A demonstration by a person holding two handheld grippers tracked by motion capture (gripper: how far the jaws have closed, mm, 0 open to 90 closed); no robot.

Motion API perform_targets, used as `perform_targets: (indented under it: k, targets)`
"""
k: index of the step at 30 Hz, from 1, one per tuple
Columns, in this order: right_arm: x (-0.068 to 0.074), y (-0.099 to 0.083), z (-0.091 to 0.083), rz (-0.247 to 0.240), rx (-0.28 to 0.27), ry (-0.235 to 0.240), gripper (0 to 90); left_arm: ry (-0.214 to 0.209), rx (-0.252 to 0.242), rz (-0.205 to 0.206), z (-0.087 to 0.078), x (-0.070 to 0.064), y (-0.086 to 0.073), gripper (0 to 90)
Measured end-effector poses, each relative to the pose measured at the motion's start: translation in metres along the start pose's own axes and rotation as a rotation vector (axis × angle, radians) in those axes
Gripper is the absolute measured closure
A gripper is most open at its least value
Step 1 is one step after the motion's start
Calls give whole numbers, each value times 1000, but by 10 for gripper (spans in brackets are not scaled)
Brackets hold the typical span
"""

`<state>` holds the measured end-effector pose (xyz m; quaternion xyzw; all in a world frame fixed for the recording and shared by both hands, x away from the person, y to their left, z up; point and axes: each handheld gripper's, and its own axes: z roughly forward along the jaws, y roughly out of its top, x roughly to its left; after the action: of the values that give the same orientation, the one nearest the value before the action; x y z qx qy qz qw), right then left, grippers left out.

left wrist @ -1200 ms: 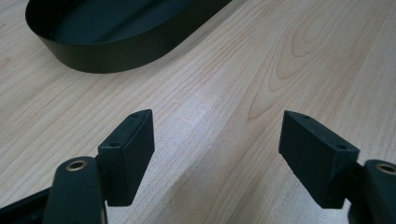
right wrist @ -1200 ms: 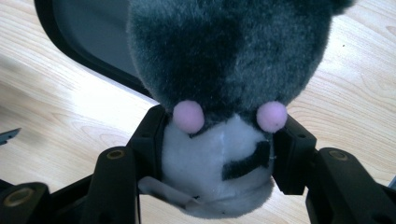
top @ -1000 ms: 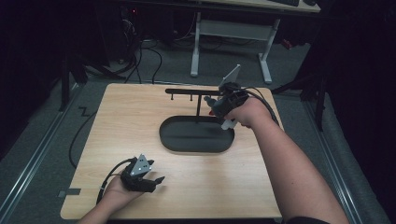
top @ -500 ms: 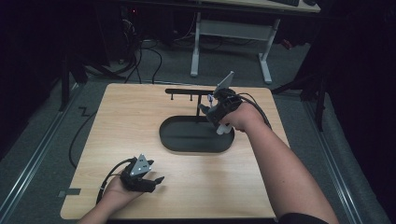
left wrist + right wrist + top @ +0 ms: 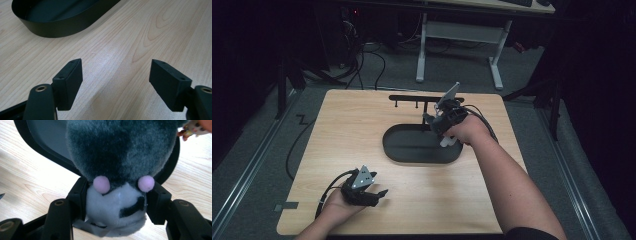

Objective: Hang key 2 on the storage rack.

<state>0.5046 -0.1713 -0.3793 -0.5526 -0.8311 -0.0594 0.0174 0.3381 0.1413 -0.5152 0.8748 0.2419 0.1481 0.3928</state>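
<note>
Left gripper (image 5: 379,194): down at the near left of the table (image 5: 352,125), resting in the person's hand, fingers (image 5: 71,77) spread wide with only bare wood between them.
Cable: trails from the left gripper in a loop toward the table's near left edge.
Tray (image 5: 407,150): black, oval, sitting mid-table; in the left gripper view its dark wall (image 5: 62,27) curves across the top, well apart from those released fingers.
Rack (image 5: 422,98): a black bar with small pegs, standing just behind the tray at the far side of the table.
Plush toy (image 5: 117,157): grey fur, white lower part, two pink dots, squeezed between the right fingers; it hangs over the tray's right end and blocks most of the tray in the right gripper view.
Right gripper (image 5: 443,131): up over the tray's right end, fingers (image 5: 78,195) clenched on the plush toy, a white bit peeking out below the hand.
Beyond the table: white desk legs (image 5: 421,50) and cables on the grey floor.
</note>
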Motion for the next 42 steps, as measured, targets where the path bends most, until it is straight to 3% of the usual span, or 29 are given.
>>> perform_targets:
  k: [7, 21, 30, 42]
  targets:
    - [-1, -2, 2, 0, -22, 3, 337, -1, 1, -1, 0, 0, 0, 272]
    - [-2, -28, -3, -15, -88, 2, 337, -6, 3, -1, 1, -1, 1, 271]
    - [-3, -68, 11, -54, -214, -19, 334, -9, 11, 2, 3, -2, 1, 270]
    - [-10, -117, 39, -96, -377, 10, 335, -8, 21, 1, 6, -3, 0, 270]
